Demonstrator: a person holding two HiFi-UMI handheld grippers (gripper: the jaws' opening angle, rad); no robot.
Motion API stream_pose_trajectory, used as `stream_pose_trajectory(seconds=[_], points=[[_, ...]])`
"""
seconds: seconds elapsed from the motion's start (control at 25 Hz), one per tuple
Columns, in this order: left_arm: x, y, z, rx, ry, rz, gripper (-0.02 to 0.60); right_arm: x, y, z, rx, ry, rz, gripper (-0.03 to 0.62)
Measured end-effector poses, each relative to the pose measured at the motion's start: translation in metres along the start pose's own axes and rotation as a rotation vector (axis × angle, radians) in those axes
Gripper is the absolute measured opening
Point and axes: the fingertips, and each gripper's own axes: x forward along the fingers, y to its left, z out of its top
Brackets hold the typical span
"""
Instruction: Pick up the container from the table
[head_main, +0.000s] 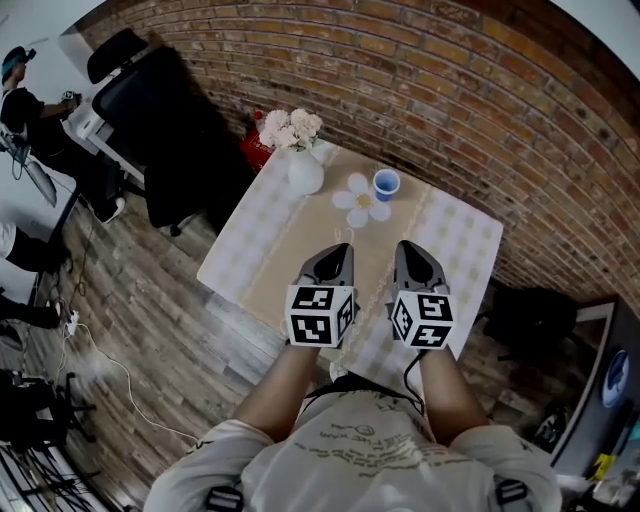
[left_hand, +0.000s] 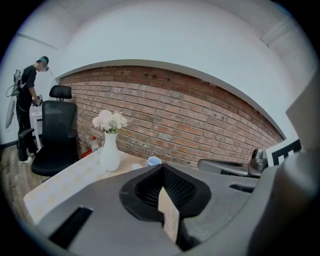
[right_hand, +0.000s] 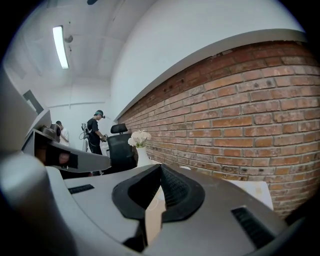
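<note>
The left gripper and right gripper hover side by side over the near edge of the checked table, each with its jaws pressed together on nothing. The blue container stands at the far side, near the white vase. The left gripper view shows the container, while the right gripper view shows only the vase.

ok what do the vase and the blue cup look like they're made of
The vase looks like glazed ceramic: white, smooth, evenly rounded. The cup seems paper or thin plastic: matte blue outside, paler inside; too small to tell which.
</note>
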Motion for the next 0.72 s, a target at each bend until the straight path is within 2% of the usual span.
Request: stream_pose_trajectory(seconds=[0.72], points=[[0.09, 0.038, -0.014, -0.054, 0.079, 0.051, 0.003, 0.09, -0.044, -0.036, 0.008, 0.077, -0.001, 0.002]])
